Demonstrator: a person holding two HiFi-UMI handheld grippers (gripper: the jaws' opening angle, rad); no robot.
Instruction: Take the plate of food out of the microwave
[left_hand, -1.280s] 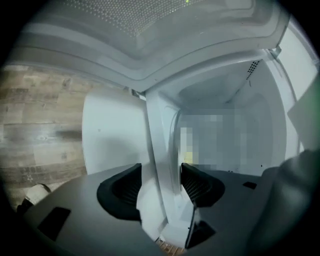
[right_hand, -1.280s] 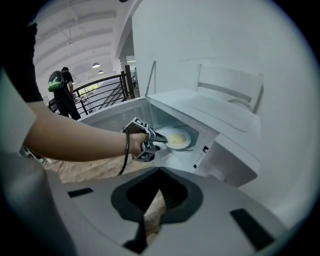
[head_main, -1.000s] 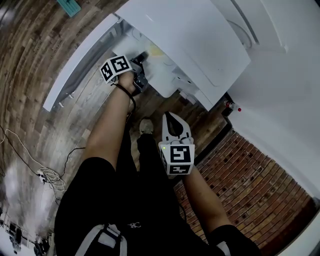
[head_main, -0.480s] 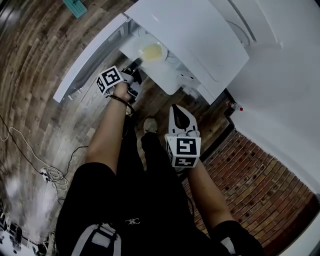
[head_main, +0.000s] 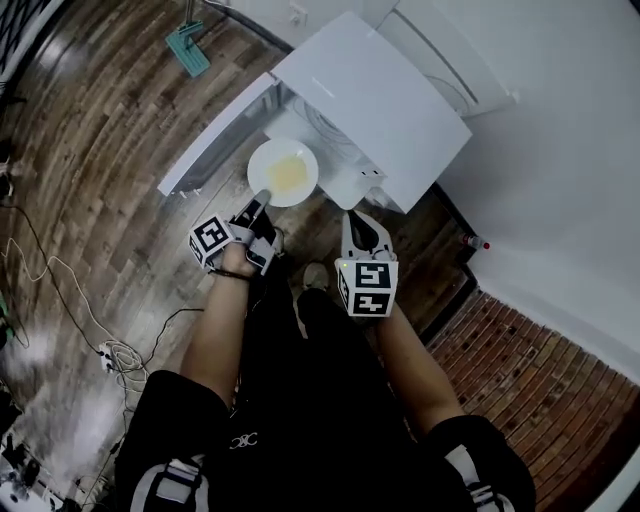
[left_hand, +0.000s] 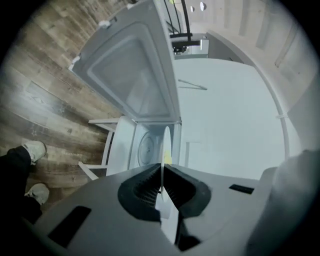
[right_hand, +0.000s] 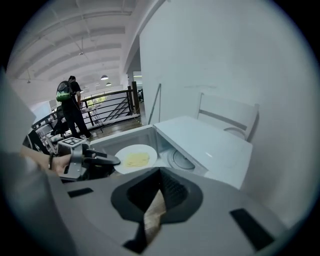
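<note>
A white plate (head_main: 283, 172) with a flat yellow food on it hangs level in front of the open white microwave (head_main: 380, 100), outside the cavity. My left gripper (head_main: 258, 203) is shut on the plate's near rim. In the left gripper view the plate (left_hand: 165, 145) shows edge-on between the pads. The right gripper view shows the plate (right_hand: 134, 158) and the left gripper (right_hand: 107, 160) before the microwave (right_hand: 210, 150), with the glass turntable (right_hand: 180, 161) bare. My right gripper (head_main: 365, 222) hovers to the plate's right, shut on nothing.
The microwave door (head_main: 215, 140) swings open to the left of the plate. A white appliance (head_main: 450, 60) stands behind the microwave. Cables (head_main: 110, 355) and a teal object (head_main: 187, 45) lie on the wood floor. A person with a backpack (right_hand: 70, 107) stands far off.
The left gripper has drawn back toward me with the plate, which has come out of the microwave cavity. The right gripper has stayed beside it, low and to the right.
</note>
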